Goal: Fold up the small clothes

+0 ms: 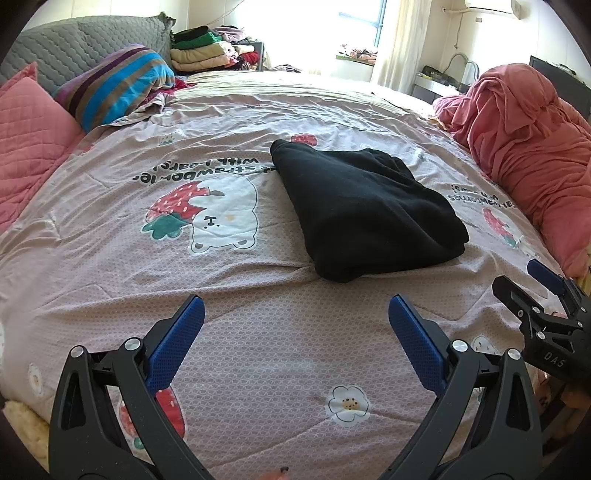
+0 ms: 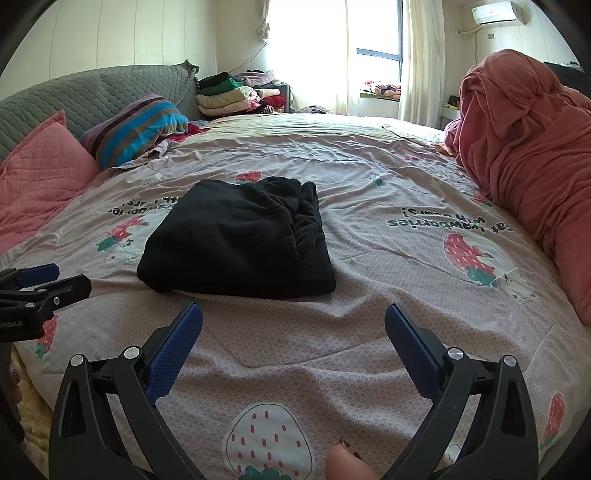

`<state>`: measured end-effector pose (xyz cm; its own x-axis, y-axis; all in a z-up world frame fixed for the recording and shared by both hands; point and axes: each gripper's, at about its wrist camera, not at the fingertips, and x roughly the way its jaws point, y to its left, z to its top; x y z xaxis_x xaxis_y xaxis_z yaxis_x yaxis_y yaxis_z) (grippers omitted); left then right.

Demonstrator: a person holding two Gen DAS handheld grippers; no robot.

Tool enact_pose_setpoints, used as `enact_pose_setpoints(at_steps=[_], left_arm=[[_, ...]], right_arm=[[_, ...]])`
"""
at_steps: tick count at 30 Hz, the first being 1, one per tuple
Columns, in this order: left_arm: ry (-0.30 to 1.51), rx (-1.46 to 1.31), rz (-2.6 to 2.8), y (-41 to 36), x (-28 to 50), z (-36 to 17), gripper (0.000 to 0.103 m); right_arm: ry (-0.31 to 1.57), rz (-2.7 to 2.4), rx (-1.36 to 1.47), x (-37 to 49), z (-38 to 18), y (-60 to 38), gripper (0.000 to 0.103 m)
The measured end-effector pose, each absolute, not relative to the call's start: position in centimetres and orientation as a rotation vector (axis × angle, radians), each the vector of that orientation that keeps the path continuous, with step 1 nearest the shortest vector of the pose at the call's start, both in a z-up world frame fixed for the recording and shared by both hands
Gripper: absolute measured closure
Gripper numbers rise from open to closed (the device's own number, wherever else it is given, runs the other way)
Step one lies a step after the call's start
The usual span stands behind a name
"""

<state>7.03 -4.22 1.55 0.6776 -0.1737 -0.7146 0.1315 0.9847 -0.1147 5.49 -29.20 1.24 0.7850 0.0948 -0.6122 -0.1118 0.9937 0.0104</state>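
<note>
Black folded garment lies on the bedspread; left gripper and right gripper hover spread, holding nothing.

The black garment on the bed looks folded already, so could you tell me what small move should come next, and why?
Probably draw both grippers back. The black garment already lies as a compact folded bundle on the bedspread, and the left gripper and right gripper hover open, short of it, holding nothing.

Bed with strawberry-print quilt; grey quilted headboard on left; cream panelled wall; bright window with pale curtains; wall air conditioner.
</note>
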Motion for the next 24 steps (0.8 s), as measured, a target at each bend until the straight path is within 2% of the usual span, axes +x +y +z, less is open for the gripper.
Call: enact_pose_setpoints(at_steps=[17, 20, 24], left_arm=[[0.856, -0.047, -0.077, -3.2, 6.8, 0.2, 0.009], [0.873, -0.089, -0.039, -1.2, 7.1, -0.2, 0.009], [0.915, -0.198, 0.093, 6.0, 9.0, -0.9, 0.010]], right_arm=[[0.648, -0.009, 0.029, 5.4, 0.8, -31.8, 0.005], [0.655, -0.148, 0.087, 5.1, 0.5, -35.3, 0.005], [0.684, -0.459, 0.182, 3.6, -0.4, -43.8, 0.005]])
